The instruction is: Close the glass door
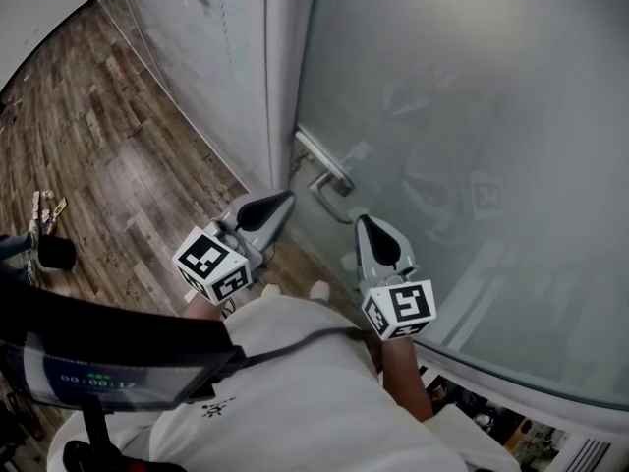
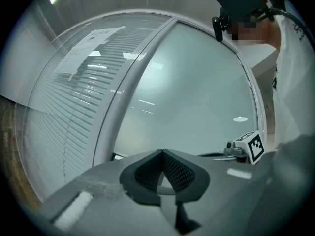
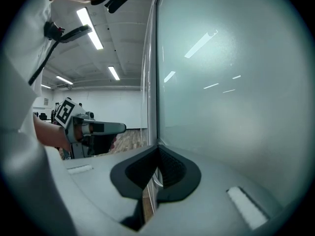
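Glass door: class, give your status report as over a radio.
Left tool and right tool shut, empty. Glass door edge at frame post; fully closed, cannot tell. Handle ungripped; nothing in the way.

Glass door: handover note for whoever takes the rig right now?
Left gripper: shut, empty, tips near the white frame, just left of the handle.
Right gripper: shut, empty, tips close to the frosted glass door beside the handle; contact unclear.
Done: the door's handle edge looks up against the frame, but I can't tell whether it is latched.
Left: check that it is fully shut, probably push near the handle if not, then back off.
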Action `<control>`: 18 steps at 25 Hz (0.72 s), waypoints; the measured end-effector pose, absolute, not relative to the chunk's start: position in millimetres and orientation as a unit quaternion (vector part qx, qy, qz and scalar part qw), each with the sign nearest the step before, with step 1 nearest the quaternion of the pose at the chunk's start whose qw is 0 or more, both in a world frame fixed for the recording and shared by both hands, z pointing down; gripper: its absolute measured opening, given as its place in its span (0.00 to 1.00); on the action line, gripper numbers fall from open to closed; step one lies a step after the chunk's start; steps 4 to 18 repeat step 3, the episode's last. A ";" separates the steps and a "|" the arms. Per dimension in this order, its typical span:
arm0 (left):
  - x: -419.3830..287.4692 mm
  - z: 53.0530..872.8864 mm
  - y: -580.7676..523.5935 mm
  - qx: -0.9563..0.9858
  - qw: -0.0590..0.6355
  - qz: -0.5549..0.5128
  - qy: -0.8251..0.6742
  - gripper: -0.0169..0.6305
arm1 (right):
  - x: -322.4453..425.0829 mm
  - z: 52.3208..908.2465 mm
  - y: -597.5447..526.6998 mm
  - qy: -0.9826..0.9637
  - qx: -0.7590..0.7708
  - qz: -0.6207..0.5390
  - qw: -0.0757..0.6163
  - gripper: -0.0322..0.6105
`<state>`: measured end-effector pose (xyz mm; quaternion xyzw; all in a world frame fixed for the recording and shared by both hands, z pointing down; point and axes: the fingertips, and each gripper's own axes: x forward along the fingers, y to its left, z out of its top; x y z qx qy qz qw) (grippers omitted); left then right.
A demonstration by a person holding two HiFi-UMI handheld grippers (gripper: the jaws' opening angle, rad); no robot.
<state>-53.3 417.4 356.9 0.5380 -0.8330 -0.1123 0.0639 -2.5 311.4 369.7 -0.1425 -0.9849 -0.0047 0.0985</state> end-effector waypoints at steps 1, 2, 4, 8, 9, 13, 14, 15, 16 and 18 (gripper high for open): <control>-53.8 357.4 420.4 0.538 0.064 -0.113 -0.833 0.04 | -3.0 370.6 313.0 -0.985 -0.140 -0.006 0.100 0.06; -54.4 357.9 423.3 0.538 0.065 -0.113 -0.833 0.04 | -3.5 371.3 314.6 -0.985 -0.138 -0.007 0.102 0.06; -54.9 358.3 426.2 0.538 0.065 -0.114 -0.833 0.04 | -4.0 372.1 316.2 -0.985 -0.136 -0.009 0.104 0.06; -54.9 358.3 426.2 0.538 0.065 -0.114 -0.833 0.04 | -4.0 372.1 316.2 -0.985 -0.136 -0.009 0.104 0.06; -54.9 358.3 426.2 0.538 0.065 -0.114 -0.833 0.04 | -4.0 372.1 316.2 -0.985 -0.136 -0.009 0.104 0.06; -54.9 358.3 426.2 0.538 0.065 -0.114 -0.833 0.04 | -4.0 372.1 316.2 -0.985 -0.136 -0.009 0.104 0.06; -54.9 358.3 426.2 0.538 0.065 -0.114 -0.833 0.04 | -4.0 372.1 316.2 -0.985 -0.136 -0.009 0.104 0.06; -54.9 358.3 426.2 0.538 0.065 -0.114 -0.833 0.04 | -4.0 372.1 316.2 -0.985 -0.136 -0.009 0.104 0.06; -54.9 358.3 426.2 0.538 0.065 -0.114 -0.833 0.04 | -4.0 372.1 316.2 -0.985 -0.136 -0.009 0.104 0.06; -54.9 358.3 426.2 0.538 0.065 -0.114 -0.833 0.04 | -4.0 372.1 316.2 -0.985 -0.136 -0.009 0.104 0.06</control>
